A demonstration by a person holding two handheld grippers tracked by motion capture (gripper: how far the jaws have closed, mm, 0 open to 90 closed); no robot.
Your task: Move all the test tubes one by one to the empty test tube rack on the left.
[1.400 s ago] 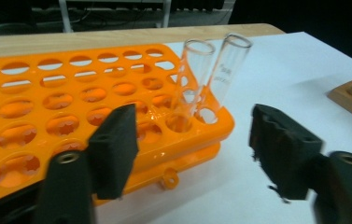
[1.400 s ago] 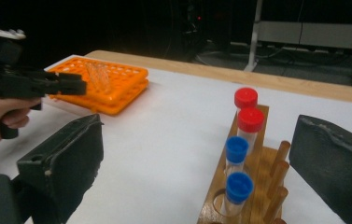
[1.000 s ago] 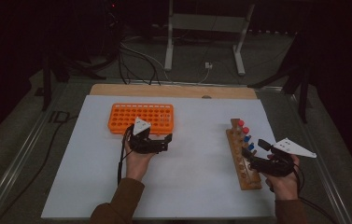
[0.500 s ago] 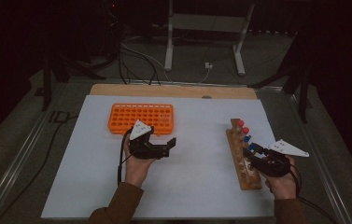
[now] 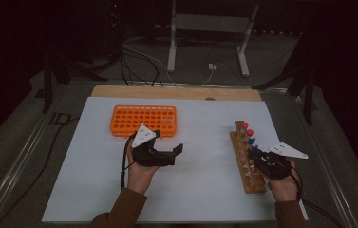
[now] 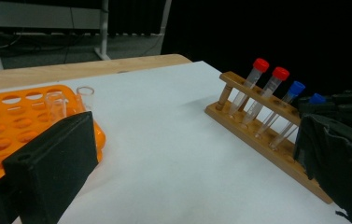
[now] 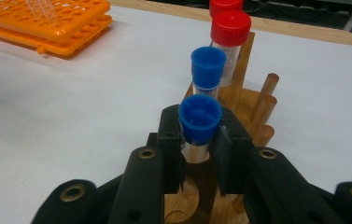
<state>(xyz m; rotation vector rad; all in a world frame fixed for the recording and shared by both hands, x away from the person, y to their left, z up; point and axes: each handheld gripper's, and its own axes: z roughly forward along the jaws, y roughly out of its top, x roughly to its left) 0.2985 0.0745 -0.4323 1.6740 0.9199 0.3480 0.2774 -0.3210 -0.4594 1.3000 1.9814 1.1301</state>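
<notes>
Since the earlier frame my right gripper point(image 7: 200, 154) had been closing; its jaws clamped the blue-capped tube point(image 7: 200, 122), which stood upright, cap up, long axis vertical, in the wooden rack point(image 5: 246, 161). My left gripper point(image 5: 169, 154) hovered released near the orange rack point(image 5: 143, 119).

Open white worktop point(image 5: 205, 156) lies between the orange rack point(image 5: 143, 119) at far left and the wooden rack point(image 5: 247, 159) with capped tubes point(image 5: 248, 135) at right.

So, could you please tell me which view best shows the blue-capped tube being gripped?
The right gripper view: the blue-capped tube sits close between the jaws. The left gripper view shows its cap; the high view shows it tiny.
</notes>
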